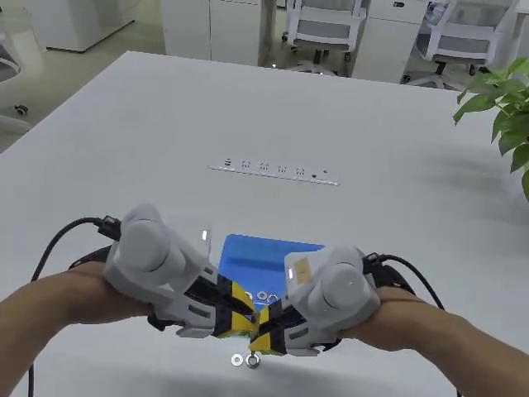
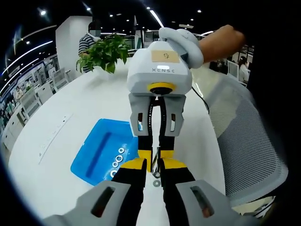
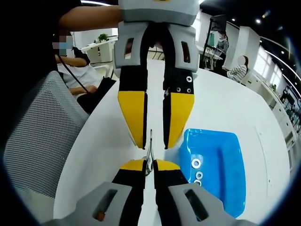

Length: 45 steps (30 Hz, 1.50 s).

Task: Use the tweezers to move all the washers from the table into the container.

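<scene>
Steel tweezers [image 3: 150,149] are standing thin and edge-on between the nearly closed jaws of the right tool [image 3: 150,164] in the right gripper view, which is clamping them. The left tool [image 3: 154,141] is facing it nose to nose, its yellow-tipped jaws sitting slightly apart on either side of the tweezers' far end. The head view is looking down on the grey backs of both tools, meeting over the near edge of the white tabletop [image 1: 248,107]. It is also taking in two washers [image 1: 245,359] lying side by side on the bare surface beneath them, outside the container [image 3: 221,141]. The left gripper view is catching one washer on the tabletop just past its own jaw tips. The shallow blue container is sitting just beyond the tools, and at least three more washers are lying in a loose line on its floor, near the side closest to the tools. A recessed socket strip [image 1: 273,171] is running across the middle of the tabletop. Green plant leaves [image 1: 504,103] are hanging in at the right edge, and office chairs [image 1: 326,25] are standing behind the far end. A grey mesh chair back [image 2: 244,141] is curving along the near edge in the left gripper view, where a person in a striped shirt [image 2: 87,42] is standing behind the plant under rows of ceiling lights.
</scene>
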{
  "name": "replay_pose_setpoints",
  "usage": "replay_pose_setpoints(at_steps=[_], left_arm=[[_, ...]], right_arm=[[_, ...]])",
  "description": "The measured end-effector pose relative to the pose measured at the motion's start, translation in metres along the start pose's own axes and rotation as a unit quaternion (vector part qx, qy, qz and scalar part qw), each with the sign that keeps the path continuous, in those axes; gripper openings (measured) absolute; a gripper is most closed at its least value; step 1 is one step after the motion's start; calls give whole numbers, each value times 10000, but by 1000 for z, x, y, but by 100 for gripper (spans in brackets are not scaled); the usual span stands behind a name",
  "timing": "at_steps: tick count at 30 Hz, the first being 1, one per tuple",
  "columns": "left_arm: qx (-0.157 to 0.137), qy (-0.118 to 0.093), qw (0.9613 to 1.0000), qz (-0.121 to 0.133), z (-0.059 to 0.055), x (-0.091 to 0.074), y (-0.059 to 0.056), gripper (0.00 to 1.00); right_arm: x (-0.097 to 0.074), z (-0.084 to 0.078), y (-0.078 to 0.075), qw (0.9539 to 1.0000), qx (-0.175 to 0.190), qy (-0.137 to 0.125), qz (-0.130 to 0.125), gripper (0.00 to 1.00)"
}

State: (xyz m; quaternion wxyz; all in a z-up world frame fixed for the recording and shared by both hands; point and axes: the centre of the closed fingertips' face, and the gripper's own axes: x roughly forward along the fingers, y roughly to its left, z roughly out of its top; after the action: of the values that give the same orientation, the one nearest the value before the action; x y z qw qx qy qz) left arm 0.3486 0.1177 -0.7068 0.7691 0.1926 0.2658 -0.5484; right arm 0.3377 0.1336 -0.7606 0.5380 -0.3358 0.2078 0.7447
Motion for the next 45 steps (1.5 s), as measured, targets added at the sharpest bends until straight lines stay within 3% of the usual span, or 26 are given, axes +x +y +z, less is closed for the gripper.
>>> replay_pose_setpoints(at_steps=[4, 11, 16, 22, 25, 32, 45], left_arm=[[-70, -27, 9999, 90, -2, -3, 1, 29], [-281, -260, 9991, 182, -2, -6, -3, 45], [-446, -404, 9977, 320, -2, -8, -3, 63], [-606, -489, 9960, 436, -4, -11, -1, 72], [-702, -551, 9943, 589, -4, -14, 2, 81], [-769, -553, 9932, 671, -7, -17, 1, 87], [-877, -746, 9890, 927, 2, -25, 9, 99]], right_arm=[[-3, 4, -1, 10000, 19, -40, -31, 7], [-12, 11, -3, 9999, -17, -69, -90, 8], [-19, 17, -7, 9999, -35, -82, -130, 8], [-29, 22, -13, 9997, -23, -70, -217, 8], [-37, 25, -17, 9995, -14, -114, -311, 8], [-50, 30, -25, 9991, 31, -162, -380, 8], [-65, 24, -56, 9982, 13, -73, -599, 8]])
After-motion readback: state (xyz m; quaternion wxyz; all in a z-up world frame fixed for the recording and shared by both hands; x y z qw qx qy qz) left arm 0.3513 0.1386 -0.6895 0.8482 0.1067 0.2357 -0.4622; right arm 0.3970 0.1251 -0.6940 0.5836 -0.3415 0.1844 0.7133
